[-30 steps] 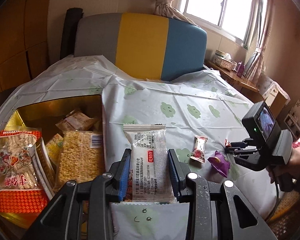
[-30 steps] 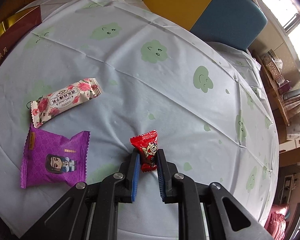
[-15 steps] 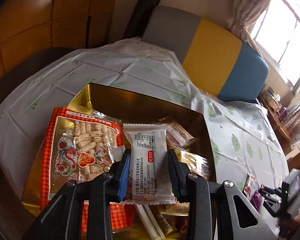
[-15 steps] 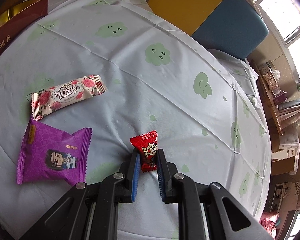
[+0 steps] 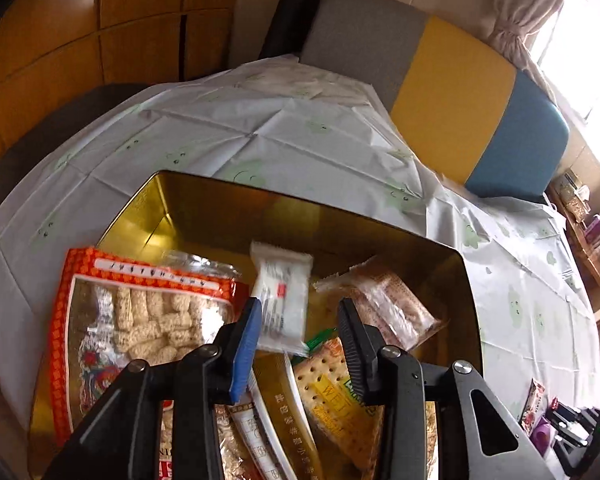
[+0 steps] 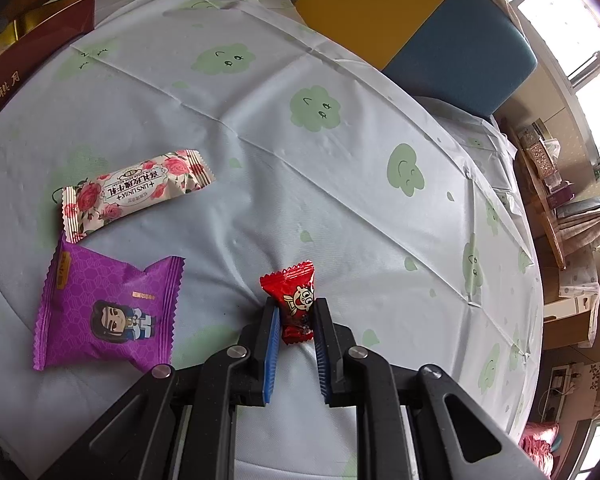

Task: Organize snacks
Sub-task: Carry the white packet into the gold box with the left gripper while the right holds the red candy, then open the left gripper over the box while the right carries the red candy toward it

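Observation:
My left gripper (image 5: 298,314) hangs open over the gold tin (image 5: 188,208). The white snack packet (image 5: 282,296) is loose between the jaws, blurred, dropping into the tin. The tin holds an orange bag of puffed sticks (image 5: 140,320), a cracker pack (image 5: 332,396) and a clear-wrapped bar (image 5: 384,304). My right gripper (image 6: 296,314) is shut on a small red candy (image 6: 294,304) at the tablecloth. A purple packet (image 6: 104,312) and a rose-printed bar (image 6: 136,192) lie to its left.
The round table wears a pale cloth with green cloud faces (image 6: 316,108). A grey, yellow and blue chair back (image 5: 452,92) stands behind it. The tin's dark red side (image 6: 28,60) shows at far left in the right wrist view. Furniture stands by the window (image 6: 548,160).
My left gripper swung from the table to above the tin, then opened; the white packet slipped out of the jaws. The right gripper stayed shut on the red candy, shifting only slightly.

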